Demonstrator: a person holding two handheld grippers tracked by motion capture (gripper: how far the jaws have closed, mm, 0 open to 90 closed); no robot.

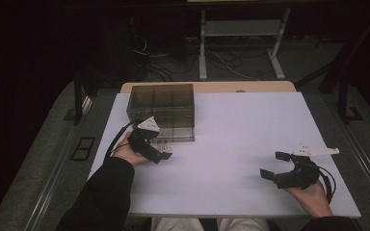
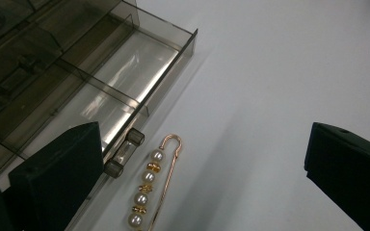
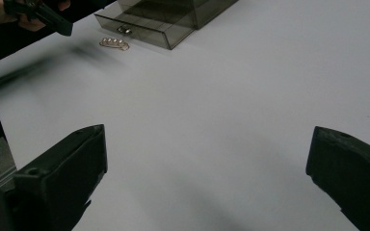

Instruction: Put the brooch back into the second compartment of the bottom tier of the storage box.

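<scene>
A smoky, see-through plastic organiser box [image 1: 161, 110] with several compartments sits toward the far left of the white table [image 1: 241, 139], and its bottom drawer [image 2: 125, 91] is pulled out toward the person. The drawer has a small clear bar handle [image 2: 124, 153] on its front. Just in front of that handle, lying flat on the white surface and apart from the drawer, is a gold safety-pin brooch strung with white pearls and gold beads [image 2: 149, 185]; from the right gripper view it shows as a small glinting row beside the drawer front [image 3: 114, 43].

The left gripper [image 1: 163, 153] is held low over the table right at the drawer front, the person's dark-sleeved left hand [image 1: 127, 153] wrapped around it. Its jaws stand wide apart with nothing between them, the brooch lying below and between them, nearer the left-hand jaw in its own view.

The right gripper [image 1: 275, 164] rests well away at the near right of the table, in the person's right hand [image 1: 310, 195]. Its jaws are also spread wide and hold nothing, bare tabletop under them
</scene>
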